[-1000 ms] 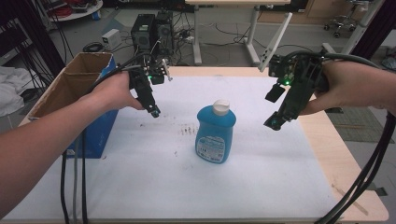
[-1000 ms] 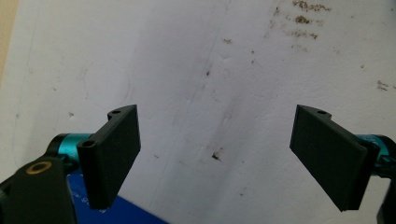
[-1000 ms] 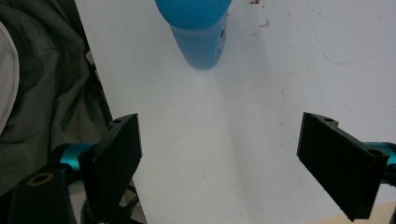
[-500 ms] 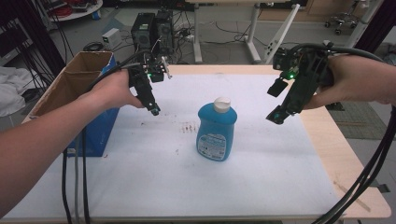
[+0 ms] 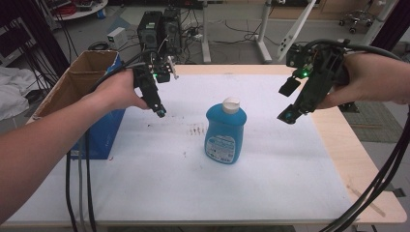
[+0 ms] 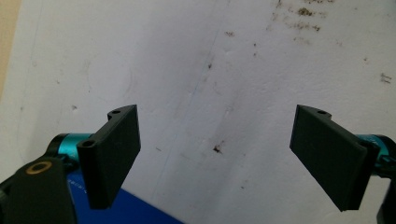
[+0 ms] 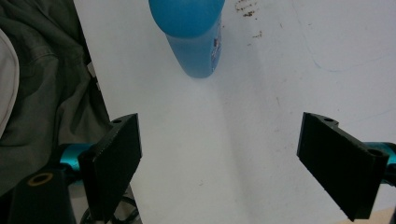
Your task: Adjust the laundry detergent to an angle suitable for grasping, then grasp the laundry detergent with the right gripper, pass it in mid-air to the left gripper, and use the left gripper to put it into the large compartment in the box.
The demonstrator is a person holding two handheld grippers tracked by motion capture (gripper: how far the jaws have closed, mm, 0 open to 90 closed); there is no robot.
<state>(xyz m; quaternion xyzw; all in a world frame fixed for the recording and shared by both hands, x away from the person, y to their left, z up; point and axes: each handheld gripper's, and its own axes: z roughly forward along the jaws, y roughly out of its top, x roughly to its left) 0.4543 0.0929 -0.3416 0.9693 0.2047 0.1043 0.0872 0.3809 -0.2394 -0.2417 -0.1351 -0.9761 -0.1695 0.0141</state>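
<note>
A blue bottle [image 5: 225,131] with a white cap [image 5: 231,104] stands upright near the middle of the white table [image 5: 270,183], its label facing the person. 2 claws hang above the table, 1 on each side of the bottle and both well apart from it. The left claw [image 5: 160,112] is held over the table just right of a blue box [image 5: 99,137] with open cardboard flaps; in the left gripper view its jaws stand spread wide with nothing between them — just white table marked with small brown specks [image 6: 217,148]. The right claw [image 5: 286,116] hangs tilted above the table's right part, pointing down and toward the bottle; in the right gripper view its jaws are likewise spread wide and empty, and the bottle [image 7: 194,35] shows ahead of them, upright on the table. Black cables [image 5: 77,188] trail from the left gripper down over the table's near edge.
</note>
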